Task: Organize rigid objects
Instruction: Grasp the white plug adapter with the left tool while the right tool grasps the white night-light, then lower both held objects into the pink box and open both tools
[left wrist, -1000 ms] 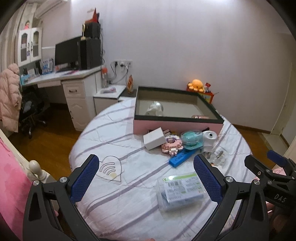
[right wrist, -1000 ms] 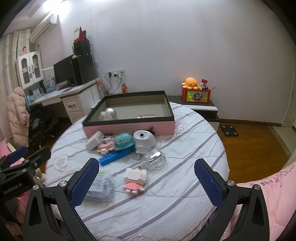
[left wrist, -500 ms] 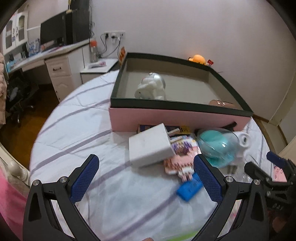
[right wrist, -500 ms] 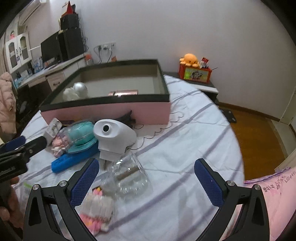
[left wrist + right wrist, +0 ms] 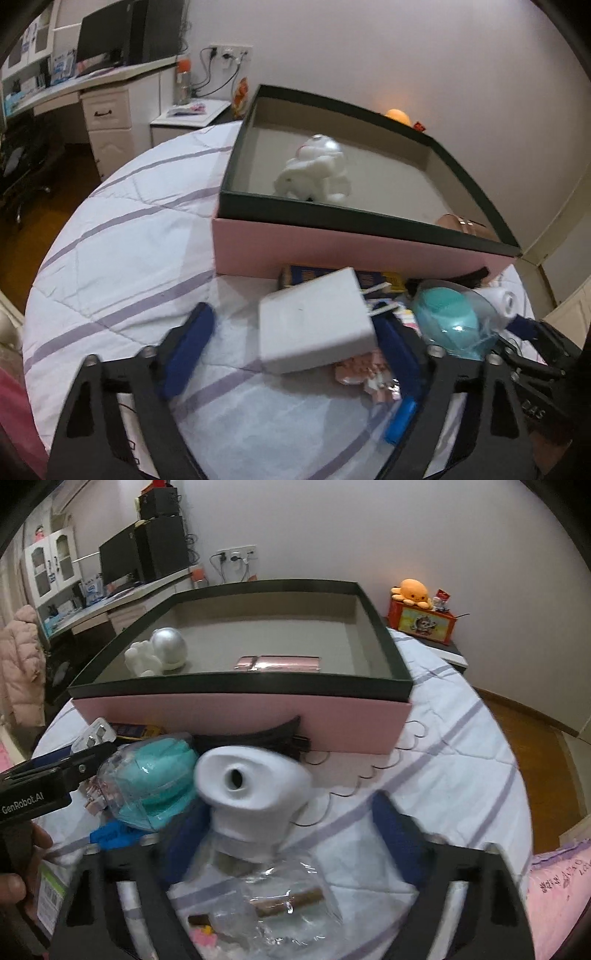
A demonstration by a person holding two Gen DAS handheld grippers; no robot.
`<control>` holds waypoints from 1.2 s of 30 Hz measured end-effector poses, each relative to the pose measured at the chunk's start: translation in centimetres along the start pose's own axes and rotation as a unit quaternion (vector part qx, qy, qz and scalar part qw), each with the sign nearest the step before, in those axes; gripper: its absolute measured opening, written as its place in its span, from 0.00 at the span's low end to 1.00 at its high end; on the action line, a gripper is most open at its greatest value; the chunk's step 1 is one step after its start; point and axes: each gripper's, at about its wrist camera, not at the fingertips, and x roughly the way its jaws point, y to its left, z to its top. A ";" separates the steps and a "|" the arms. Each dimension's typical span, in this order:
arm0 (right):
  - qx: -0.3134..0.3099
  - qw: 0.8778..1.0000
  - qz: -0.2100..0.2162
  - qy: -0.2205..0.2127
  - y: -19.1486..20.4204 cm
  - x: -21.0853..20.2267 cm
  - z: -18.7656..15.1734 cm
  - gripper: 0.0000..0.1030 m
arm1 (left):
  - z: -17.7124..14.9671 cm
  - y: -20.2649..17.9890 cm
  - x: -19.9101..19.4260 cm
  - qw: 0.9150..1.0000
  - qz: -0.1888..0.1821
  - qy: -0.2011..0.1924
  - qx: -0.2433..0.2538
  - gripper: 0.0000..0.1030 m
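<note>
- The left tool is smeared by motion; its right finger sits partly behind the white box.
- The blue block, at five o'clock from that box, is half covered.
- The right tool is blurred too, its left finger hidden behind the white dispenser.
- The clear wrapper runs off the bottom edge; its contents are unclear.
- The dark book shows only a strip under the pink storage box.

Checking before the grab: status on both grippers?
Left gripper closing around white box. Right gripper closing around white ceramic piece. Neither clamped yet. Clutter crowds both.
</note>
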 end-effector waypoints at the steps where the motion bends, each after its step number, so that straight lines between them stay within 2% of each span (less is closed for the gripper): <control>1: -0.005 1.000 0.003 -0.002 0.3 -0.2 -0.1 0.58 | -0.1 -0.2 -0.1 1.000 -0.008 -0.002 0.003 0.70; 2: -0.010 1.000 0.000 -0.003 0.7 -0.3 -0.1 0.51 | -0.1 -0.2 -0.3 1.000 -0.016 -0.002 0.004 0.61; 3: -0.013 1.000 -0.007 -0.005 1.0 -0.5 -0.2 0.51 | 0.0 0.0 -0.4 1.000 -0.025 -0.001 0.005 0.57; 8: 0.012 1.000 0.015 -0.014 0.2 -1.1 -0.3 0.51 | 0.0 -0.1 -0.6 0.999 -0.041 -0.002 0.005 0.56; 12: 0.021 0.999 0.025 -0.028 -0.1 -2.1 -0.3 0.51 | -0.1 -0.1 -1.4 0.999 -0.038 -0.013 0.010 0.56; 22: 0.030 0.997 0.042 -0.064 -0.1 -5.8 0.5 0.51 | -0.5 0.0 -6.3 0.997 -0.029 -0.060 0.026 0.56; 30: 0.014 0.994 0.057 -0.093 0.8 -9.2 2.1 0.51 | 0.7 -0.9 -8.9 0.995 -0.031 -0.086 0.043 0.56; 36: -0.008 0.992 0.059 -0.114 1.4 -10.4 5.4 0.51 | 3.6 -2.6 -9.7 0.991 -0.027 -0.112 0.061 0.56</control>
